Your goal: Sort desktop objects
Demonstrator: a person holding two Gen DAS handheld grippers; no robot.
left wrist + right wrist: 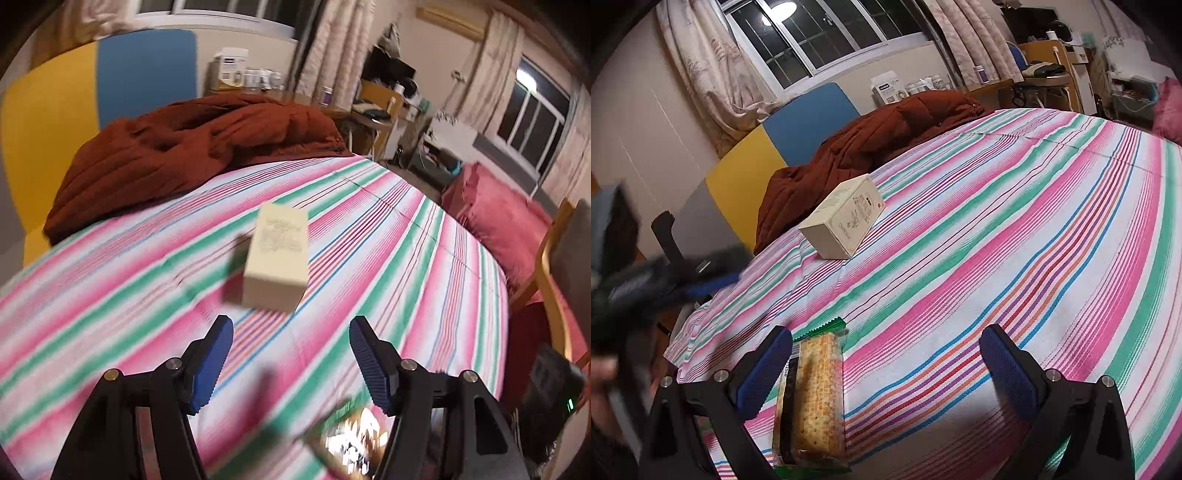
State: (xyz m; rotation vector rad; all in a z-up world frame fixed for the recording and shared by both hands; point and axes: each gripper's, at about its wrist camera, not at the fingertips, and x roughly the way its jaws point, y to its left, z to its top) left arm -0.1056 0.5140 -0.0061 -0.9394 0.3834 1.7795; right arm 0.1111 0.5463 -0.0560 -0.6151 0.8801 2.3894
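While both grippers hang above a bed covered by a striped sheet (369, 229), neither one holds anything. Left gripper (291, 354): jaws parted, blue ribbed pads (218, 362) bare, nothing between them; the view is blurred. Ahead of it a cream cardboard box (277, 258) lies flat on the sheet, well apart from the fingertips. At the lower edge of the same view sits a blurred, shiny packet, partly hidden by the right-hand finger. Right gripper (886, 354): jaws spread wide, with a cracker packet (812, 395) lying on the sheet just beside its left pad (761, 373); whether pad and wrapper touch cannot be told. From this side the box (846, 218) lies farther up the sheet, near a rumpled rust-brown quilt (871, 144). The left gripper (665, 280) appears as a dark blur at the left edge. Behind the bed stands a yellow and blue headboard (775, 140)
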